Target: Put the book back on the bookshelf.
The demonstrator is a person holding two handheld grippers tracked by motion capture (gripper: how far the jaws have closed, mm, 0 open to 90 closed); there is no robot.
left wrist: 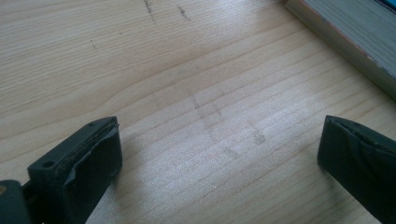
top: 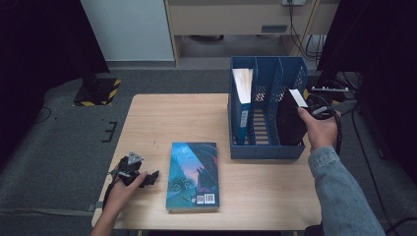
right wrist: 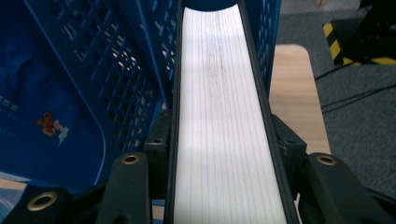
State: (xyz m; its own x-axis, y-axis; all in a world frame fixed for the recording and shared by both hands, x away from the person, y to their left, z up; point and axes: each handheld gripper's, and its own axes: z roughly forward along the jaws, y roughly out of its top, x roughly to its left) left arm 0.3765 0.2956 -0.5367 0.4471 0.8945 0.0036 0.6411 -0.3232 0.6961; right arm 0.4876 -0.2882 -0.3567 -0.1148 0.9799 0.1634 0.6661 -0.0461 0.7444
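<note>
A blue three-slot file rack stands at the table's back right. My right gripper is shut on a black-covered book that stands upright in the rack's right slot. In the right gripper view both jaws of the right gripper clamp that black book by its covers, white page edge facing me, the rack's mesh on both sides. A blue book stands in the left slot. A teal book lies flat at front centre. My left gripper rests open left of it; between the wide-apart jaws of the left gripper is bare wood.
The wooden table has free room at its left and back. The teal book's page edge lies just beyond my left jaws. On the floor are a yellow-black striped base at left and cables at right.
</note>
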